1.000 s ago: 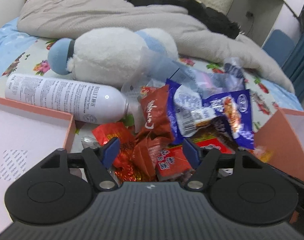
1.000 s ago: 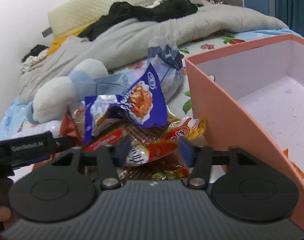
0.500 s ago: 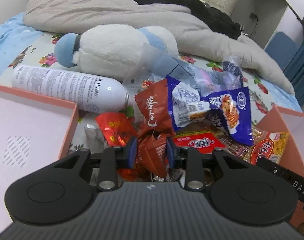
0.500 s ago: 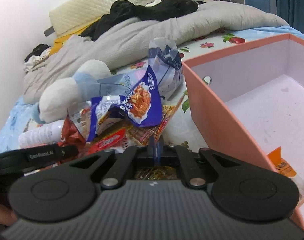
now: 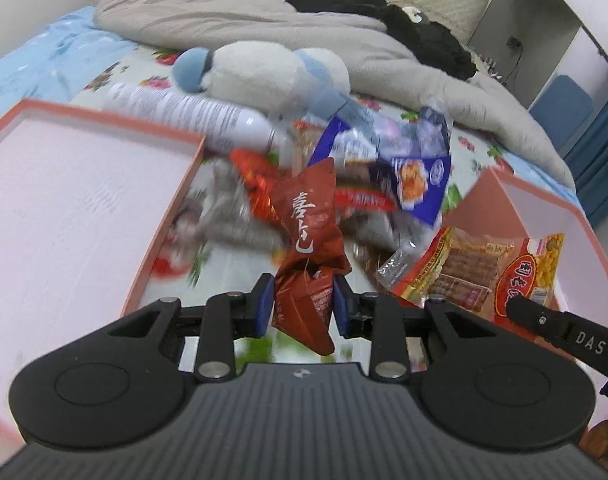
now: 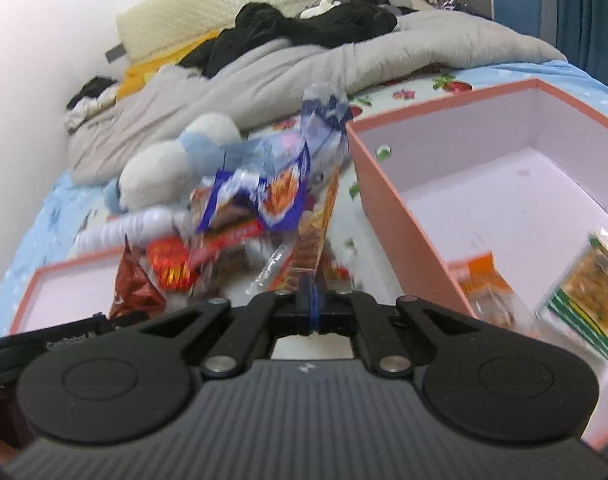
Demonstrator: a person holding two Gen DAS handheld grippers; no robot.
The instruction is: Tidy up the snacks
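Snacks were mostly still piled on the bed (image 5: 232, 264), left gripper (image 5: 302, 307) clamped on a red packet (image 5: 309, 240), right gripper (image 6: 312, 306) pinching a flat packet (image 6: 315, 236), few snacks boxed (image 6: 399, 240).

Plush toy (image 5: 260, 68), white bottle (image 5: 184, 116), grey blanket (image 5: 232, 12) on bed.

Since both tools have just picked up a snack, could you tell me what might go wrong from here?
1. The left tool pinches only the low corner of the crumpled red packet; it could slip out.
2. The right tool grips the flat clear-windowed packet by one thin edge; it may twist free before reaching the pink box.
3. The two tools sit close together, so they could bump.
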